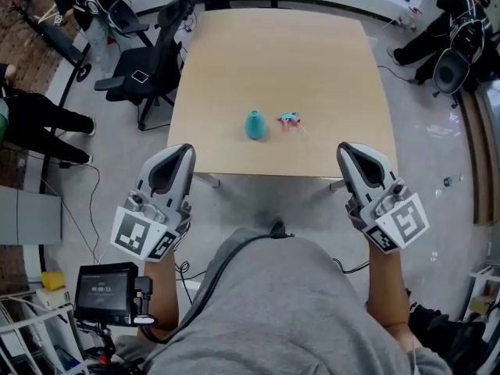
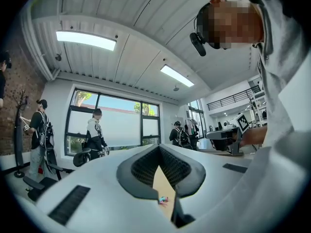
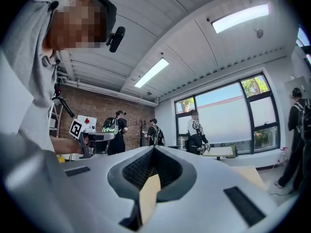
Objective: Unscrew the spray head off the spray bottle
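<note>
**Head view: spray head already lying off the bottle, both grippers empty**

Head view had left gripper [image 1: 183, 153] and right gripper [image 1: 349, 153] held level near the person's torso, short of the table [image 1: 312, 61] edge. Both gripper views showed jaws closed together w/ nothing between the pads, only a sliver of tabletop through the gap.

Spray bottle [image 1: 255, 125], teal, stood upright well ahead of both grippers, approx. midway between their lines. Spray head [image 1: 290, 119] lay on its side just beside it, toward the right gripper, apart from the bottle and not touching. Neck looked bare, so I judged the unscrewing done.

Handling (judgement):
- Bottle small, rounded, prob. plastic and light. Smooth wall + smooth tabletop, so likely to skid or tip if nudged. Best grip across mid-body, jaws square to it.
- Head light and stiff but awkward in shape. Best taken by the collar, not the trigger. Thin pale bit trailing from it looked like a dip tube, flimsy; too small to be sure.

Around:
- Tabletop otherwise bare, nothing between grippers and bottle, so a straight reach ahead for either.
- Black office chair [image 1: 148, 69] beyond the left gripper, off the table's side; no obstruction.
- Small monitor unit [image 1: 108, 294] on a stand behind and outside the left gripper.
- Cable [image 1: 78, 225] loose on the floor on that side.
- Other people stood by the windows and the brick wall, well apart.
</note>
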A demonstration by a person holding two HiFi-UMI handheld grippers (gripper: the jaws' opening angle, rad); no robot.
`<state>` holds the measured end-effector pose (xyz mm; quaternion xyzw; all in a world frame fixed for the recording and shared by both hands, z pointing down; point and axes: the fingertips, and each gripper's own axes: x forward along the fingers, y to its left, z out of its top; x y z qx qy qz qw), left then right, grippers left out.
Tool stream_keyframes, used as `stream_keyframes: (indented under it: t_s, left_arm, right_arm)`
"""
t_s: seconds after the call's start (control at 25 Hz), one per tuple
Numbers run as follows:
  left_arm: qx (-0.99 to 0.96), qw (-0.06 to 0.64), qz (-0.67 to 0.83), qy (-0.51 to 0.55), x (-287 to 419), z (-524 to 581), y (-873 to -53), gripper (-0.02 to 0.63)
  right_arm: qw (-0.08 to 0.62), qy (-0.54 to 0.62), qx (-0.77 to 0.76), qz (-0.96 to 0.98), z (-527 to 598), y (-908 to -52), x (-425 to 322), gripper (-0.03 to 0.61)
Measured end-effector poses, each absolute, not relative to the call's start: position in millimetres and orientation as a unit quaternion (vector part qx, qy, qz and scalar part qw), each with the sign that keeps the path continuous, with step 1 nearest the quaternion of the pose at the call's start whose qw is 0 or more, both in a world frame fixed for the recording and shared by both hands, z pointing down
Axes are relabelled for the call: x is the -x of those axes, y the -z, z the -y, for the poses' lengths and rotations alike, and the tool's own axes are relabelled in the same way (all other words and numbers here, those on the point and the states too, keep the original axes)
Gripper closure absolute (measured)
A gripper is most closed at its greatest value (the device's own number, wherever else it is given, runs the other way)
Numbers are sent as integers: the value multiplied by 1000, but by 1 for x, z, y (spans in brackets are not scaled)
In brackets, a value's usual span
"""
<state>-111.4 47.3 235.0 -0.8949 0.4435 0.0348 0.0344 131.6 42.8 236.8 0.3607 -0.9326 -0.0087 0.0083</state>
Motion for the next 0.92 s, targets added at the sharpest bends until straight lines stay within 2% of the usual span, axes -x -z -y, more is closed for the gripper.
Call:
stream_keyframes:
  t_s: [0.52, 0.92]
  left_arm:
    - [891, 2, -454, -18, 188, -120, -265, 611]
    - [894, 3, -448, -17, 188, -133, -275, 611]
  right_arm:
    - [31, -15, -345, 938, -98, -250, -36, 574]
    - [33, -20, -347, 937, -115, -261, -31, 574]
